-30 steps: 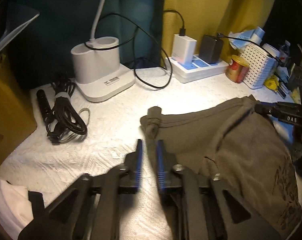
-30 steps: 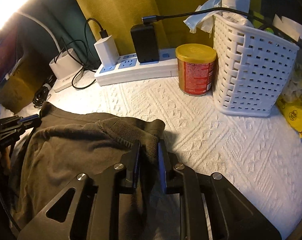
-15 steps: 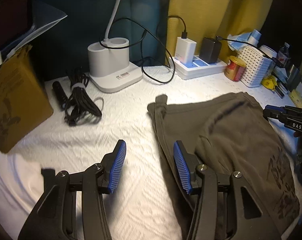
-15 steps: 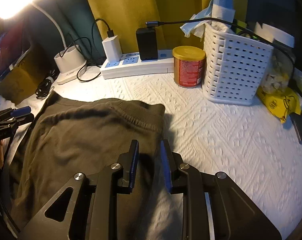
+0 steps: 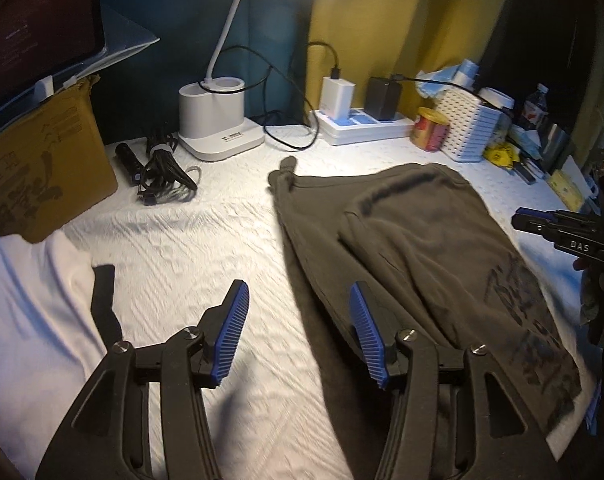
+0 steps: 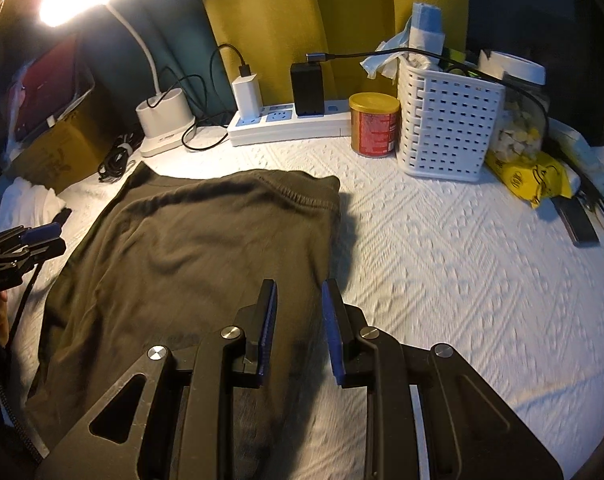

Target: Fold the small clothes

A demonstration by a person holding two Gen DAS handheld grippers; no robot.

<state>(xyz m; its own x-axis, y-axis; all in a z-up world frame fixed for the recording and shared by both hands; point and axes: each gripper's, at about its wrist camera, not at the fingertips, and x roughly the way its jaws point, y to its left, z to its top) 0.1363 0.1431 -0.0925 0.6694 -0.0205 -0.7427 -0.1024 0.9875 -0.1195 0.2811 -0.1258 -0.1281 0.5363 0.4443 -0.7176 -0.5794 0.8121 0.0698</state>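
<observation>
Left wrist view: my left gripper (image 5: 300, 320), jaws just widened and empty, hangs beside the olive garment (image 5: 421, 248); my right gripper (image 6: 298, 314) stands apart above it.

Left wrist: looks steeply down from close, toward the lamp base (image 5: 218, 120).
Right wrist: same tilt, facing the white basket (image 6: 447, 126).
Shared: olive garment (image 5: 421, 240), power strip (image 6: 290, 124).

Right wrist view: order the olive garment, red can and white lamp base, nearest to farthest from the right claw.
1. Olive garment: directly under and ahead of the right claw, left side.
2. Red can: farther back, slightly right, beside the white basket.
3. White lamp base: far back left, by the power strip.
</observation>
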